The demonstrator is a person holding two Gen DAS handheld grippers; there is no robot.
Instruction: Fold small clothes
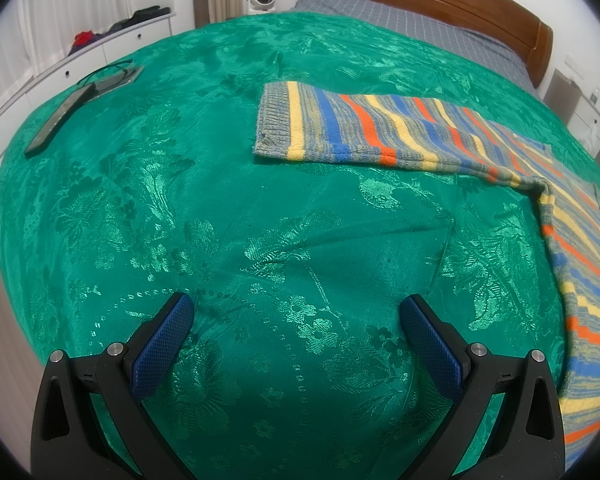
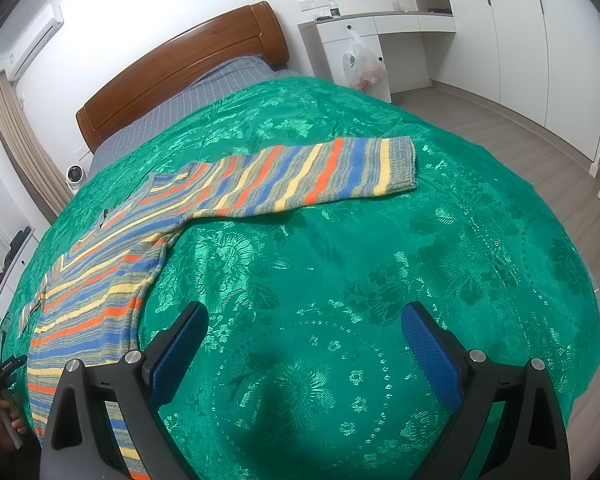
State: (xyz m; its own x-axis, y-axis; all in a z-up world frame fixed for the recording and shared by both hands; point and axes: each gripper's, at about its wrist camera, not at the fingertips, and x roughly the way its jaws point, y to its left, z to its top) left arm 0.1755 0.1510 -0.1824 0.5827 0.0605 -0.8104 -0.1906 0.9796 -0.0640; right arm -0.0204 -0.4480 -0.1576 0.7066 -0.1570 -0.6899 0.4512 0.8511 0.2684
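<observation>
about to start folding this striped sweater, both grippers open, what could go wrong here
1. A gripper closing on the striped sweater might also pinch the loose green bedspread beneath.
2. The outstretched sleeve may drag or bunch if lifted by one gripper.
3. The phone lying nearby could be nudged.

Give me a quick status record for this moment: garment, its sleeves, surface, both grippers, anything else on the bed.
garment: striped sweater, lying flat, not yet folded
sleeves: one sleeve stretched out in the left view, another in the right view
surface: green bedspread
left gripper: open, holding nothing, over bare bedspread
right gripper: open, holding nothing, beside the sweater body
other items: a phone with a cable near the far edge
</observation>
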